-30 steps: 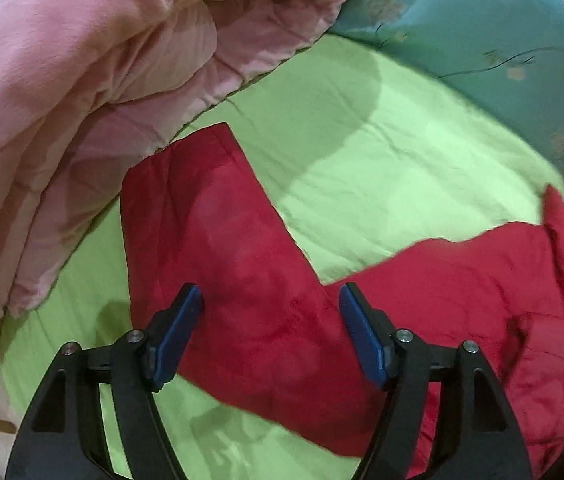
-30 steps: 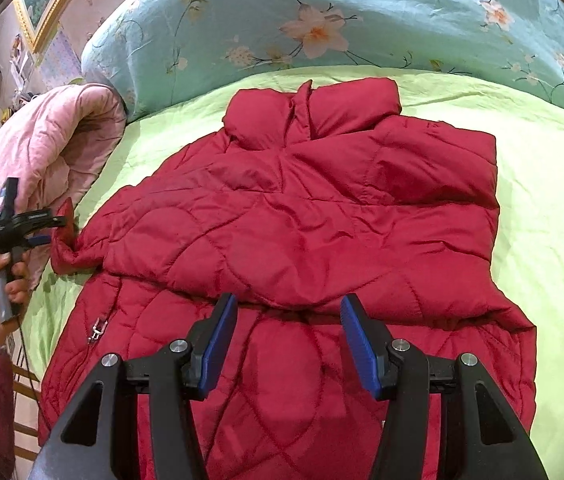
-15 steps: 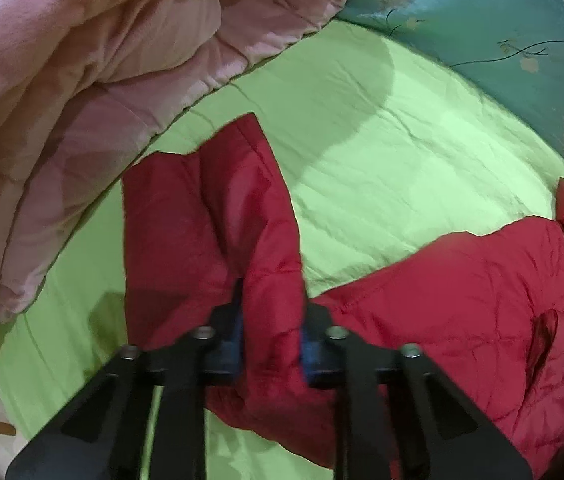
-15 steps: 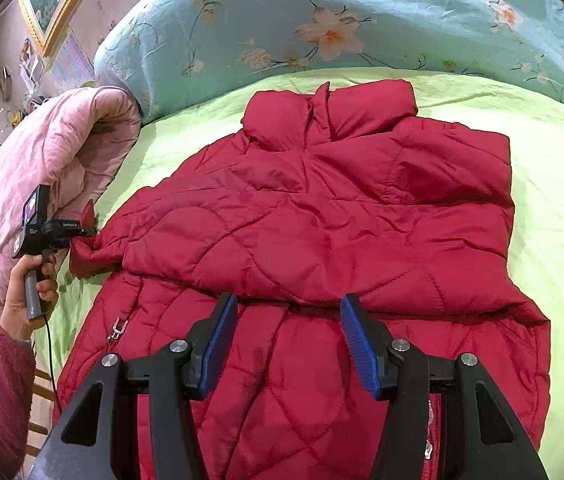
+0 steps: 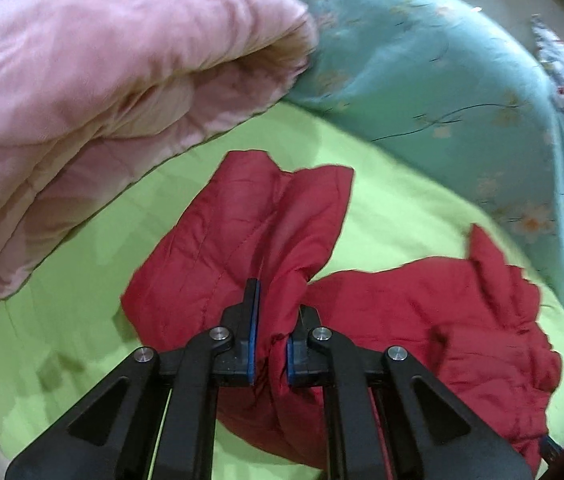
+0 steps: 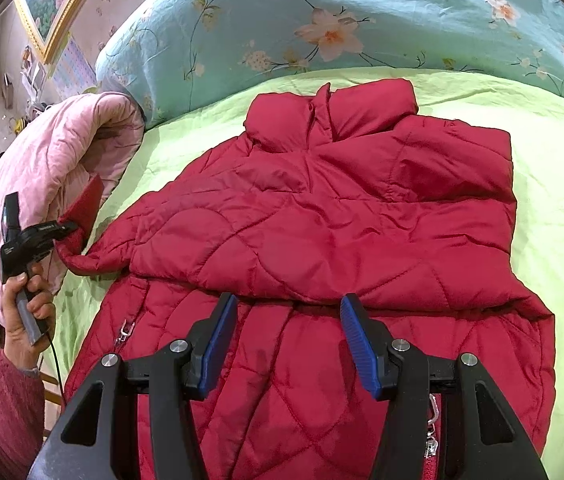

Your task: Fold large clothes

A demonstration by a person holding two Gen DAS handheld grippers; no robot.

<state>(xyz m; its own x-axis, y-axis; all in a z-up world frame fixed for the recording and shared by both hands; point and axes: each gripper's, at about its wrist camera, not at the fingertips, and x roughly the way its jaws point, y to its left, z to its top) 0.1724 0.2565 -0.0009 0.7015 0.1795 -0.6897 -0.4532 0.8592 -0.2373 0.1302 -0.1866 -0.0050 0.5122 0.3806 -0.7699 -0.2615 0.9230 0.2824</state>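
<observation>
Sleeve lifted off green sheet.

jacket on bed, quilt left

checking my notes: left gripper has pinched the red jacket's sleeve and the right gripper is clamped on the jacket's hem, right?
Not quite. The left gripper is pinching the sleeve of the red jacket, but the right gripper is open above the jacket, gripping nothing, as the right wrist view shows.

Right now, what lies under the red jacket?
The red jacket lies on the green sheet, which shows all around it. What is beneath its middle is covered.
</observation>
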